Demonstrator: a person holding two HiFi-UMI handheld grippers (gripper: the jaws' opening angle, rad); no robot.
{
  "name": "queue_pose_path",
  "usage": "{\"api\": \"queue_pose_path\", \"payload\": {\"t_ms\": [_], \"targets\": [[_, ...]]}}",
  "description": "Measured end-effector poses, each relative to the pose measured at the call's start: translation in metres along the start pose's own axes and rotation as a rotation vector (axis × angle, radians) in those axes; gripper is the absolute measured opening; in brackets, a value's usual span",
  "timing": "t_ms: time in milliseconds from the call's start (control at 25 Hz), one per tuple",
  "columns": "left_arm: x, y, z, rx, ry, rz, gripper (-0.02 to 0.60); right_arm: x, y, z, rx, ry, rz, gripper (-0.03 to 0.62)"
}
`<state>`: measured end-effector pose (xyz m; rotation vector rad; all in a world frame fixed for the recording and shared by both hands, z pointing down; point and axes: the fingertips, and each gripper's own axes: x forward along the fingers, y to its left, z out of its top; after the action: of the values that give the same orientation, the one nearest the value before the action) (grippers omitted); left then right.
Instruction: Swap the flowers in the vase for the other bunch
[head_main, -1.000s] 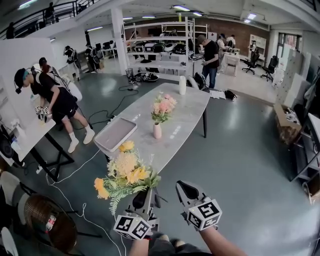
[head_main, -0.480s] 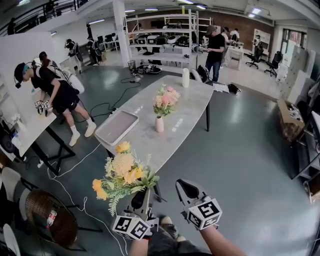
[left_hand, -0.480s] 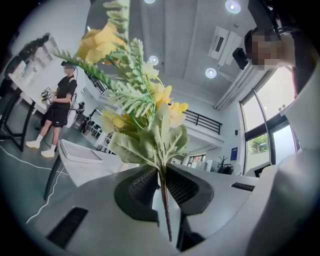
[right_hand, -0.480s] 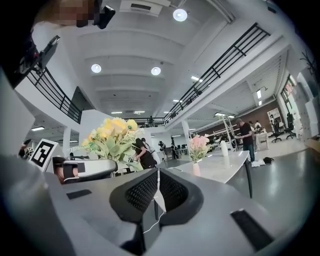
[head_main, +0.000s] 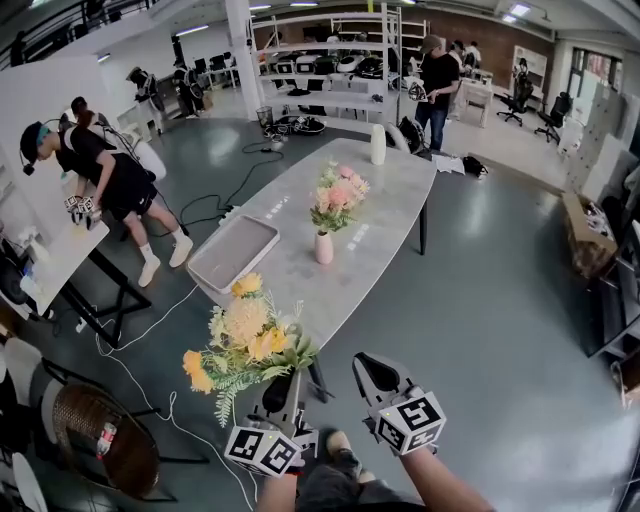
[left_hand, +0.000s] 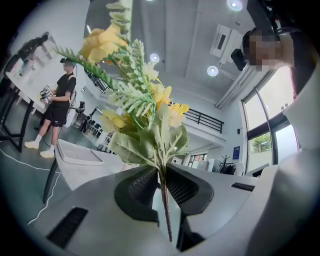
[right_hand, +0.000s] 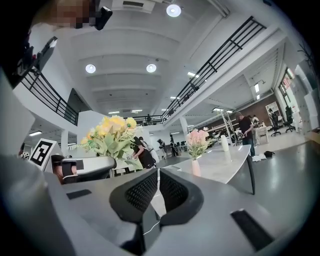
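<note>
Bending over a white worktop at the far left, a person in dark clothes handles another pair of grippers, and a wicker chair stands in the near corner below. Next comes the left gripper, held level, its jaws clamped on the thin stem of the yellow bunch. The blooms and fern-like leaves of that bunch rise upright above the jaws, by the near end of the long grey table. On the table's left side lies a shallow grey tray. Right of it, near the middle, the small pink vase stands upright with the pink flowers in it, well apart from the yellow bunch. A white bottle stands at the far end. The right gripper is held just beside the left one, its jaws closed together with nothing between them. Beyond the table, a second person stands by the shelving.
</note>
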<state>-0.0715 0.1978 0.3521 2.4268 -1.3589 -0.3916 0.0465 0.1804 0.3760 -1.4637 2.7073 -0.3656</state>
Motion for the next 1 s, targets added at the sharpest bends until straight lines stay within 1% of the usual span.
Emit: {"api": "queue_pose_path", "payload": {"t_ms": [320,600,760,1000], "targets": [[0.032,0.027,-0.005,-0.015,0.02,0.006,0.055,0.036,-0.019,-0.01,0.021,0.033,0.001,0.028],[0.066,0.048,-0.002,-0.02,0.028,-0.013,0.055,0.069,-0.04,-0.004,0.026,0.036,-0.014,0.028],[0.092,0.059,0.001,-0.026,0.03,-0.039,0.056,0.091,-0.054,0.002,0.029,0.028,-0.029,0.028],[0.117,0.068,0.002,-0.028,0.044,-0.064,0.055,0.109,-0.07,0.002,0.038,0.036,-0.049,0.028]]}}
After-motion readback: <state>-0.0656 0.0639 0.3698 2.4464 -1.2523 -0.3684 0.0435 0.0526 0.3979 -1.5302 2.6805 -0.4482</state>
